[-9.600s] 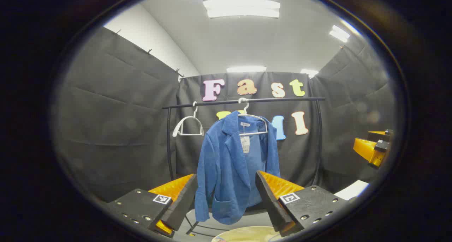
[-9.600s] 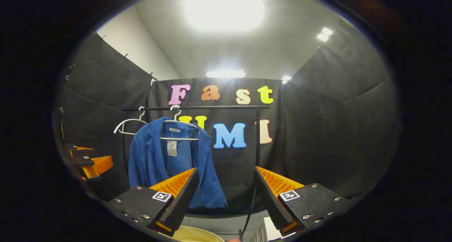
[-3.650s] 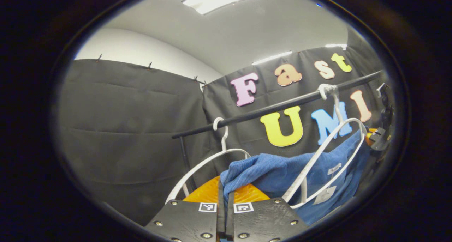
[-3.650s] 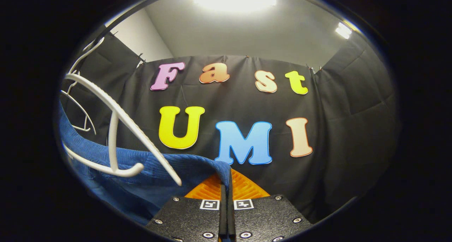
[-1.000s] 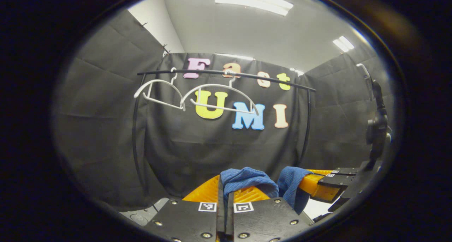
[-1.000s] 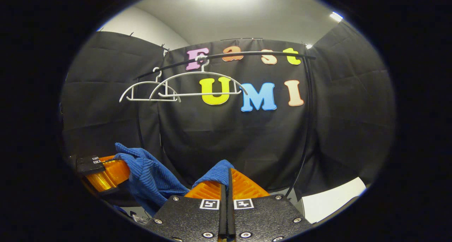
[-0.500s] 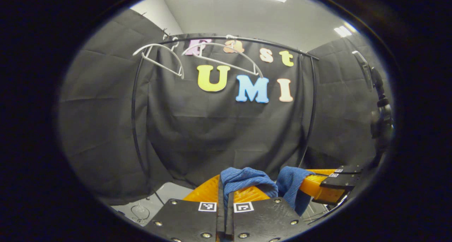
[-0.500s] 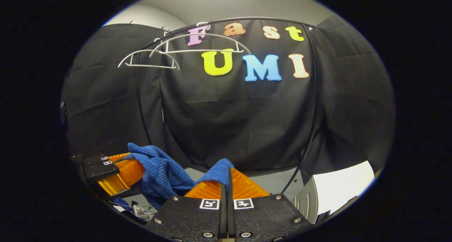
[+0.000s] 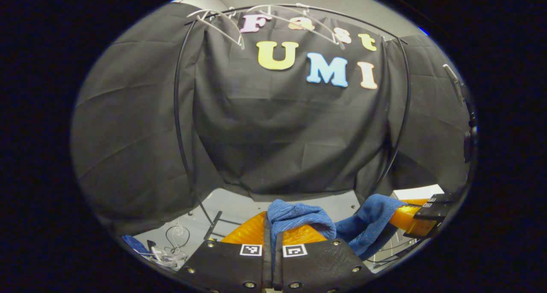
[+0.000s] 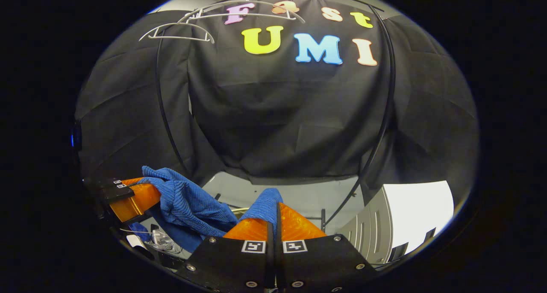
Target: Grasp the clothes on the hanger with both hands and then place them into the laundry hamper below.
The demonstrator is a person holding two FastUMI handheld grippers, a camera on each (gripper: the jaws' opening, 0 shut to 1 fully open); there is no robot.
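blue garment [image 9: 299, 216]: lower part hidden behind left gripper [image 9: 272, 224] body
hangers [image 10: 201, 24]: hooks cut off at top edge
floor clutter [image 9: 171, 252]: too small to tell

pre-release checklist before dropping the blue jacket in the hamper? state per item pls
1. Left gripper shut on the blue jacket: ok.
2. Right gripper shut on the jacket: ok.
3. Jacket off the white hangers, both bare on the rail: ok.
4. Cloth spans between the two grippers: ok.
5. Hamper under the jacket: cannot tell.
6. Hem free of the floor clutter: cannot tell.
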